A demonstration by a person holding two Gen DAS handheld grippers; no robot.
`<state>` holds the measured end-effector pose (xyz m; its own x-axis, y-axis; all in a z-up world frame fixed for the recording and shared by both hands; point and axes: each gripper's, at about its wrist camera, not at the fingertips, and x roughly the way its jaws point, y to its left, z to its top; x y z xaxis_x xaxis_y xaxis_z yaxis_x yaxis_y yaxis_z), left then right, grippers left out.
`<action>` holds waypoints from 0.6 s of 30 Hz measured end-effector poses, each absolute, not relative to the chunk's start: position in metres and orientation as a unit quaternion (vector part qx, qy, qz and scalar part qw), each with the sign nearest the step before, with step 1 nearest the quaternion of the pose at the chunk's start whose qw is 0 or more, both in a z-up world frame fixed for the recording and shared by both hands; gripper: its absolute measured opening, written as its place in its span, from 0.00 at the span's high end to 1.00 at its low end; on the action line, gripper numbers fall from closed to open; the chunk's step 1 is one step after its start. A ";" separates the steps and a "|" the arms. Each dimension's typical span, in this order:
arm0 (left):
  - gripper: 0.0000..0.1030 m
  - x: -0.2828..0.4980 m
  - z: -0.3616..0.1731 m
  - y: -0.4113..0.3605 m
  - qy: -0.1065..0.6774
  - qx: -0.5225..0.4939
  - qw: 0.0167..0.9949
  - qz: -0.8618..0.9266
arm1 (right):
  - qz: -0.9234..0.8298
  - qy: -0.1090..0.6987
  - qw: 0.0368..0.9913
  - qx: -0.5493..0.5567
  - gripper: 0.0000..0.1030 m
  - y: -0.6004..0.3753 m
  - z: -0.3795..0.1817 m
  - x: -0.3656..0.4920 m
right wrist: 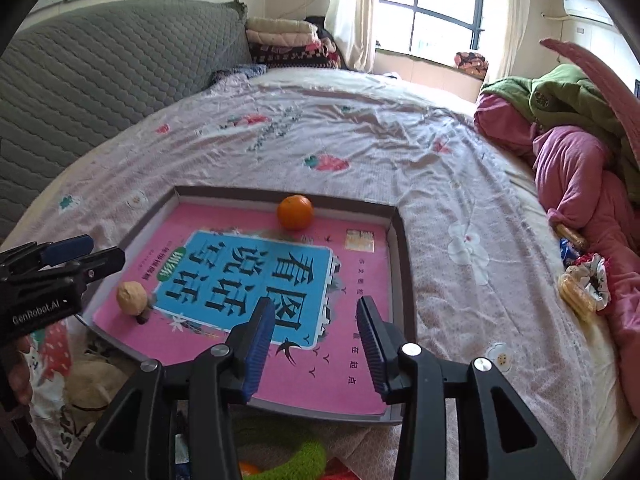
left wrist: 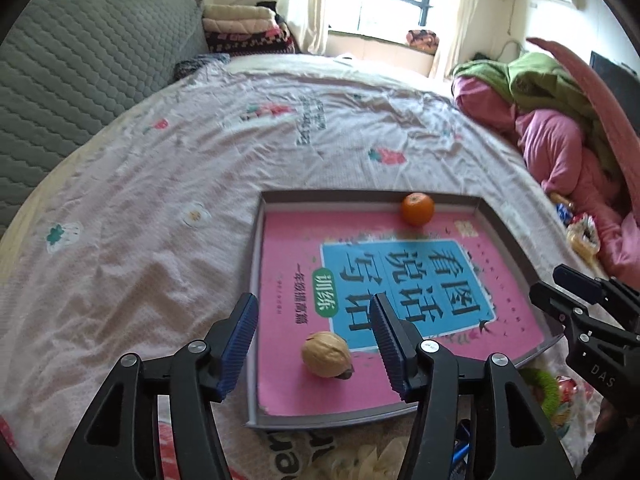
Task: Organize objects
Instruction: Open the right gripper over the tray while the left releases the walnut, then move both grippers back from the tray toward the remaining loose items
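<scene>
Item 1. Left hand-held gripper (left wrist: 314,344): jaws apart, nothing clamped. The walnut (left wrist: 326,354) lies free between and just beyond its fingertips, resting on the pink book (left wrist: 400,280), no pad touching it.

Item 2. Right hand-held gripper (right wrist: 310,344): jaws apart, empty, poised over the near edge of the pink book.

Item 3. Tray (left wrist: 256,240): shallow grey box on the bed (left wrist: 160,200), holding the book flat inside. It lies directly ahead of both grippers.

Item 4. Orange (left wrist: 417,209): far ahead of the left gripper, against the tray's far wall, well apart from the walnut.

Item 5. Loose goods: a green ring (right wrist: 304,456) just below the right gripper, outside the tray; snack packets (right wrist: 580,292) far to its right, near the pink bedding (right wrist: 572,168). Their exact kind is hard to make out at the picture's edge.

Step in hand, as judged: the walnut is set down in the tray and the left gripper stands clear of it. Next move likely calls for fetching another loose item, the green ring being nearest the right gripper, with jaws spread wide enough to span it.
</scene>
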<state>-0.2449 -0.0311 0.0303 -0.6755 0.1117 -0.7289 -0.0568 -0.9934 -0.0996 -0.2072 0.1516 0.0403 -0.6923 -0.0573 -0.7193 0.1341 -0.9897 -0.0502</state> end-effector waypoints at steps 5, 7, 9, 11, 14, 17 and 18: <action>0.42 -0.229 0.043 -0.042 -0.031 -0.388 0.037 0.921 | -0.925 0.044 0.061 0.372 0.55 0.152 0.055 -0.195; 0.42 -0.221 0.047 -0.044 -0.028 -0.385 0.039 0.922 | -0.928 0.042 0.063 0.364 0.54 0.152 0.061 -0.189; 0.42 -0.210 0.053 -0.045 -0.022 -0.377 0.041 0.925 | -0.931 0.040 0.064 0.356 0.54 0.153 0.065 -0.184; 0.42 -0.201 0.058 -0.045 -0.018 -0.370 0.042 0.928 | -0.935 0.039 0.067 0.347 0.52 0.153 0.071 -0.178; 0.42 -0.183 0.065 -0.044 -0.018 -0.357 0.044 0.933 | -0.939 0.034 0.070 0.334 0.49 0.153 0.079 -0.167; 0.42 -0.166 0.070 -0.040 -0.018 -0.346 0.048 0.937 | -0.945 0.029 0.069 0.318 0.47 0.156 0.086 -0.157; 0.42 -0.160 0.071 -0.038 -0.016 -0.341 0.048 0.939 | -0.947 0.027 0.067 0.313 0.47 0.157 0.087 -0.154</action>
